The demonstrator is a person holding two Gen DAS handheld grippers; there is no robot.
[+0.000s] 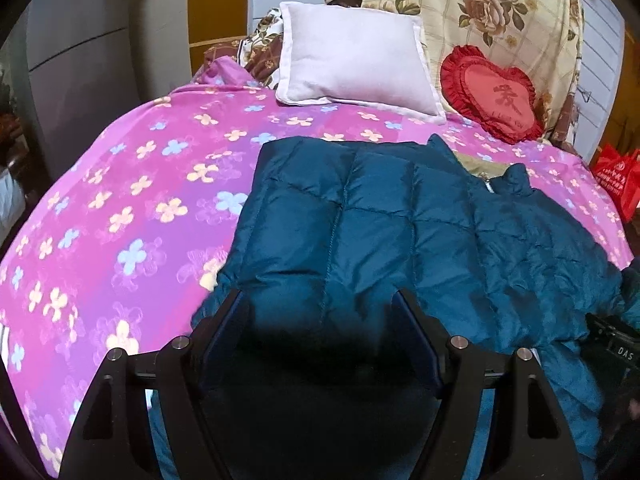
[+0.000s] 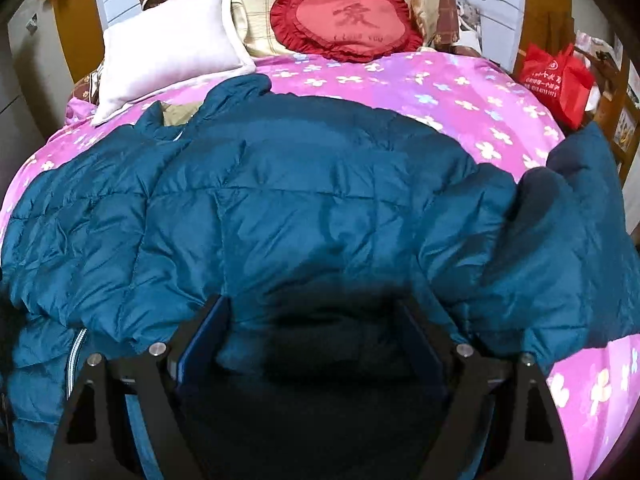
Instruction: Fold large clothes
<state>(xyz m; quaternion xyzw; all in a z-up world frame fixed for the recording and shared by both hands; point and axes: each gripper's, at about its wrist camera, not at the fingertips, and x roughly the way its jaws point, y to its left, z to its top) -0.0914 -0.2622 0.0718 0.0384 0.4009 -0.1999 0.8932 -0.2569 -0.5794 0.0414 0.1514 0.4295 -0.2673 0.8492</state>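
A large teal quilted down jacket [image 1: 400, 224] lies spread on a bed with a pink flowered cover [image 1: 120, 208]. It also fills the right wrist view [image 2: 300, 208], its zipper at the lower left and one sleeve bunched at the right. My left gripper [image 1: 320, 300] is open, its fingers wide apart just over the jacket's near left part. My right gripper [image 2: 312, 308] is open too, hovering over the jacket's near middle. Neither holds fabric. The right gripper's body shows at the right edge of the left wrist view [image 1: 612, 344].
A white pillow [image 1: 352, 60] and a red heart cushion [image 1: 492, 92] lie at the head of the bed against a floral quilt [image 1: 480, 12]. A red bag [image 2: 556, 80] hangs by a wooden frame to the right. A grey cabinet [image 1: 80, 60] stands left.
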